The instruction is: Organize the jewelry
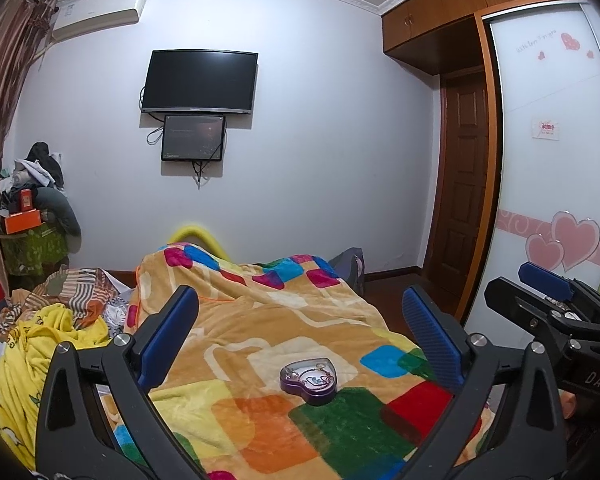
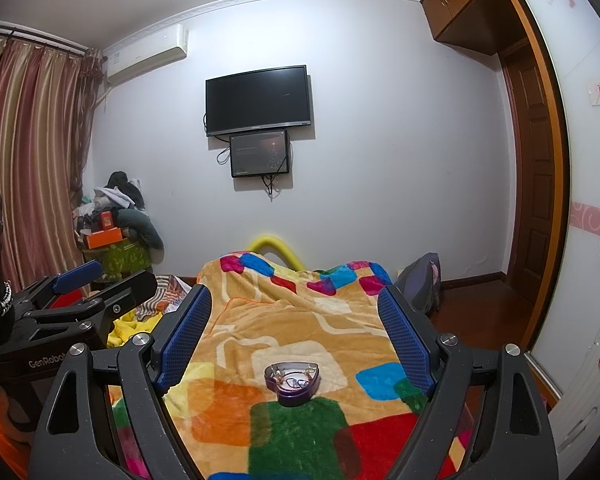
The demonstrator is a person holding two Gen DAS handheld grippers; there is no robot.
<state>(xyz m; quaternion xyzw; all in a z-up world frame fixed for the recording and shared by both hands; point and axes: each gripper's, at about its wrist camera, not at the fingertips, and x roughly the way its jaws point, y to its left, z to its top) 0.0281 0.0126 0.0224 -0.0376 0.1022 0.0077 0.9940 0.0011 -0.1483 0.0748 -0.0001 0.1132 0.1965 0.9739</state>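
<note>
A purple heart-shaped jewelry box [image 1: 309, 381] lies open on the colourful blanket [image 1: 260, 320], with chains and small pieces inside. It also shows in the right wrist view [image 2: 292, 383]. My left gripper [image 1: 300, 332] is open and empty, held above and behind the box. My right gripper [image 2: 294, 334] is open and empty, held the same way over the box. The right gripper also shows at the right edge of the left wrist view [image 1: 548, 300], and the left gripper at the left edge of the right wrist view [image 2: 96, 284].
The bed's blanket [image 2: 300, 312] fills the foreground. A yellow cloth and striped clothes [image 1: 52, 328] lie to the left. A pile of boxes and clothes [image 2: 116, 220] stands in the far corner. A backpack [image 2: 422, 280] sits at the bed's right. Wardrobe doors [image 1: 560, 160] stand right.
</note>
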